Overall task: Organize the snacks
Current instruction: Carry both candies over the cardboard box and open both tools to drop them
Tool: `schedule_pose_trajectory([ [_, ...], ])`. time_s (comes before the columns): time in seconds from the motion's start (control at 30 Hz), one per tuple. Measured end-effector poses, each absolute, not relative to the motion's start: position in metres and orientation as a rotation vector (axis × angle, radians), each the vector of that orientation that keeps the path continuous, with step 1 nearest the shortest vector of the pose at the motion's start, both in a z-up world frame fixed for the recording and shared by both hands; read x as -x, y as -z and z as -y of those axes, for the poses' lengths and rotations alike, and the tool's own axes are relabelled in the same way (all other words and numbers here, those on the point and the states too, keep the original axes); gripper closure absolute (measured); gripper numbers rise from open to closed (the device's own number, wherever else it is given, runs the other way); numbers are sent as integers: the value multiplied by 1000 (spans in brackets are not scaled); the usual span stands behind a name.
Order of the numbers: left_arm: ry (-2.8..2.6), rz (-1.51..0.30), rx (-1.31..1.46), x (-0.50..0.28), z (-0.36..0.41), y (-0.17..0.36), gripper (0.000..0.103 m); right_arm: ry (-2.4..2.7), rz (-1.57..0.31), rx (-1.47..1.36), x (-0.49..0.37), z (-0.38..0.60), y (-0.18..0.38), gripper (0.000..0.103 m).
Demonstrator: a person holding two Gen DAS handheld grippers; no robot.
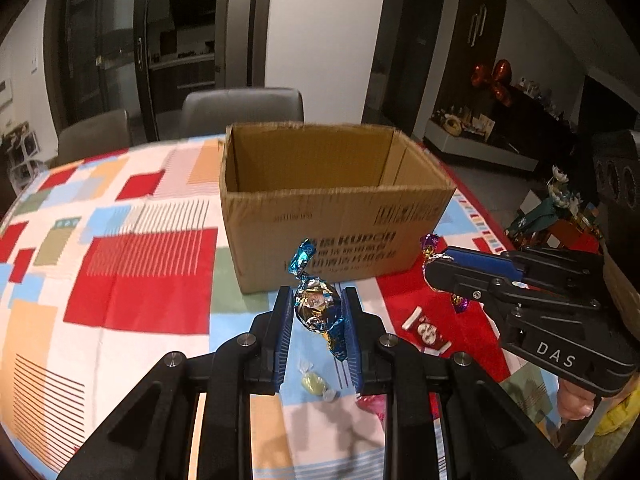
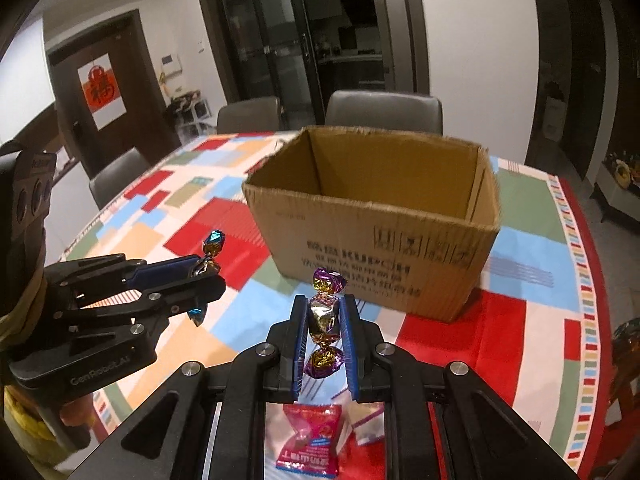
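My left gripper (image 1: 318,312) is shut on a blue-and-gold foil candy (image 1: 316,302), held above the table just in front of the open cardboard box (image 1: 332,216). My right gripper (image 2: 325,314) is shut on a purple-and-gold foil candy (image 2: 325,312), also in front of the box (image 2: 380,240). In the left wrist view the right gripper (image 1: 434,270) shows at the right with its purple candy (image 1: 430,246). In the right wrist view the left gripper (image 2: 208,276) shows at the left with its blue candy (image 2: 212,246). The box looks empty as far as I see inside.
On the patterned tablecloth (image 1: 140,280) lie a yellow wrapped candy (image 1: 314,384), a red-and-white snack packet (image 1: 426,330), a pink packet (image 2: 310,440) and a small white packet (image 2: 368,424). Grey chairs (image 1: 240,110) stand behind the table.
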State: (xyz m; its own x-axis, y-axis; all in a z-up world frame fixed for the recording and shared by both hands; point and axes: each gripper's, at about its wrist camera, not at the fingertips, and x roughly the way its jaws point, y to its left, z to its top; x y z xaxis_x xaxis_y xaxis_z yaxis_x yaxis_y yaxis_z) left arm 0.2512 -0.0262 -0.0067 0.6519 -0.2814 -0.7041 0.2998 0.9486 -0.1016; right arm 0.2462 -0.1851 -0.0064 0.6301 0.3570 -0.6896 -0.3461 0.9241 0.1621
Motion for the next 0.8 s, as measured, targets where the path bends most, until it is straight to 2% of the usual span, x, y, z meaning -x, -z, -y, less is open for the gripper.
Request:
schedule_pose_trajectory([
  [0.47,340,-683,-80,-268,33,-46,78,-383,-692,-35,-255,192,-40,86],
  [0.8,337,-682,-107,-300,36,-57,78,-355,-675,-39,-281,198,-54,86],
])
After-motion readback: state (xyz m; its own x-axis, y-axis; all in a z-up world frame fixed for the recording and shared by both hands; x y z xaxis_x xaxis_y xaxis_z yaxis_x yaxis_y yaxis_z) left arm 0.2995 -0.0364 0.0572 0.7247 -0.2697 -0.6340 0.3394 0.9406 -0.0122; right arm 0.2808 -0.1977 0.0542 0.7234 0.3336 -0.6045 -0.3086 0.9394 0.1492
